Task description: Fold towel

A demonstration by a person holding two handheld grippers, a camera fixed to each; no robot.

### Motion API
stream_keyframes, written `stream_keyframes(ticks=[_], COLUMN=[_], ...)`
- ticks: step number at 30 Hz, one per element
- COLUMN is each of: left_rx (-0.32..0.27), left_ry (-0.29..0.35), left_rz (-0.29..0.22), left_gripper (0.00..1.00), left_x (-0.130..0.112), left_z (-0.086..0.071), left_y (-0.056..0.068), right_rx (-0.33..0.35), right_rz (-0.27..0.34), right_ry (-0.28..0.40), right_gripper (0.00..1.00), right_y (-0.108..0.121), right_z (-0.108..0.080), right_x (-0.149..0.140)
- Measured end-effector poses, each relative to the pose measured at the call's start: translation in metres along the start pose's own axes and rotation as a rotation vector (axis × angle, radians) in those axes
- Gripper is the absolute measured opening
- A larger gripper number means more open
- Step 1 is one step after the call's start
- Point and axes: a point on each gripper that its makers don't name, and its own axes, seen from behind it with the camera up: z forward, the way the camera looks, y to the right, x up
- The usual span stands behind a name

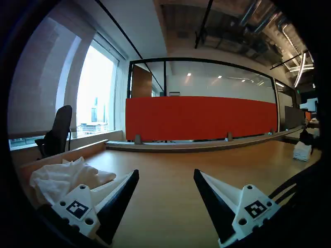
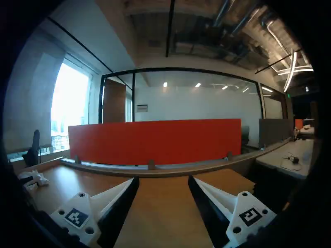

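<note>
One crumpled towel (image 1: 62,180) on desk (image 1: 165,163); red divider (image 1: 200,118) beyond.

The left gripper (image 1: 166,171) points level and forward, its jaws spread wide with nothing between them. The right gripper (image 2: 164,177) is likewise held level, jaws parted slightly narrower and gripping nothing. On both, the dark fingers (image 1: 118,198) taper to sharp tips from white bases.

No text can be read; the small wall sign (image 2: 142,108) seems too blurred to decipher.
</note>
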Motion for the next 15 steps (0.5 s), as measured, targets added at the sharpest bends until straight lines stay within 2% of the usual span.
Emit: stream_keyframes(ticks=[6,15], left_rx=[0.0,0.0], left_ry=[0.0,0.0], left_rz=[-0.001,0.0], left_gripper=[0.98,0.98], left_x=[0.0,0.0], left_z=[0.0,0.0], left_y=[0.0,0.0], right_rx=[-0.016,0.003], right_rz=[0.029,0.017], right_ry=[-0.007,-0.004], right_gripper=[0.93,0.99], right_y=[0.014,0.021], right_z=[-0.008,-0.009], right_x=[-0.03,-0.069])
